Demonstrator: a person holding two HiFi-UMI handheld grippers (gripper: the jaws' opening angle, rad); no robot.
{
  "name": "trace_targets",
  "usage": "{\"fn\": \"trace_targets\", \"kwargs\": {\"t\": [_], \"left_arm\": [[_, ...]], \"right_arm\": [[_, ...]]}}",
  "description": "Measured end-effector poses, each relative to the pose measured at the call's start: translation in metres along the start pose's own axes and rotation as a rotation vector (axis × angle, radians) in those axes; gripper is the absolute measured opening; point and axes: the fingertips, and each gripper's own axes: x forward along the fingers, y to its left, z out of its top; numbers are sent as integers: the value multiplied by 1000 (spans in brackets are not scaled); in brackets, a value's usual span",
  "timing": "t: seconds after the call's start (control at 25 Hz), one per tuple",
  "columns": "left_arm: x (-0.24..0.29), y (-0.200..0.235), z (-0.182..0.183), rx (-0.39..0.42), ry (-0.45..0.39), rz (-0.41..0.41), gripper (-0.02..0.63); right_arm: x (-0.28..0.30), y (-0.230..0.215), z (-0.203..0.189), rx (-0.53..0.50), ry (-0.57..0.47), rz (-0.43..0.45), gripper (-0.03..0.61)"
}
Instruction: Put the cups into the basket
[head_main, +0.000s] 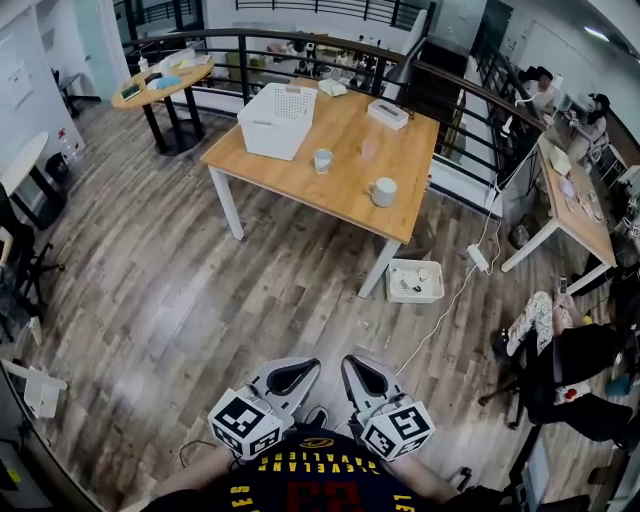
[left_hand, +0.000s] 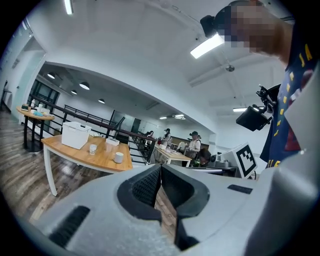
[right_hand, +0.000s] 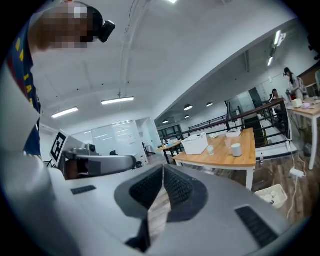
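Closest to me, low in the head view, are my left gripper (head_main: 298, 368) and right gripper (head_main: 358, 368), side by side above the wooden floor (head_main: 150, 280). In the left gripper view the fingers (left_hand: 145, 187) are pressed together with nothing between them. The right gripper view shows the same: fingers (right_hand: 176, 189) closed and empty, with only floorboards visible through the slit.

Three cups stand on the bench (head_main: 300, 180), well apart from me across the floor. They are a pale-blue cup (head_main: 322, 160), a clear tumbler (head_main: 368, 150) just beyond it to the right, and a white mug (head_main: 384, 192) nearer the front corner. All three are upright on bare wood, and none touches another.

The white basket (head_main: 268, 135) stands on the same bench to their left, near the pale-blue cup but not touching it. From the head view I can see nothing inside it.

Further out, a small white box (head_main: 387, 112) lies at the bench's far edge. A white tray (head_main: 415, 299) holding small bits sits on the floor beside the bench leg, and a round table (head_main: 160, 85) stands off to the left.

As I read it, none of the task is done yet: every cup is outside the basket and neither gripper holds anything. All three cups are left to carry over, and I judge I must first get up to the bench.
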Motion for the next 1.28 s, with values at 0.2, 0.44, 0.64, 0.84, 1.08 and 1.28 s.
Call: {"fn": "trace_targets", "kwargs": {"t": [0.2, 0.44, 0.64, 0.84, 1.08, 1.28], "left_arm": [[-6, 10, -7, -33, 13, 49, 12], [4, 32, -5, -40, 25, 33, 12], [9, 69, 9, -43, 12, 12, 12], [11, 123, 32, -41, -15, -2, 12], [3, 188, 52, -44, -34, -13, 12], [-9, 236, 65, -51, -49, -8, 12]], "right_arm": [[15, 11, -10, 2, 45, 67, 17], [40, 4, -11, 9, 71, 66, 15], [77, -2, -2, 1, 73, 38, 15], [131, -2, 15, -28, 70, 24, 16], [200, 9, 24, -51, 86, 30, 15], [248, 19, 29, -59, 93, 24, 15]]}}
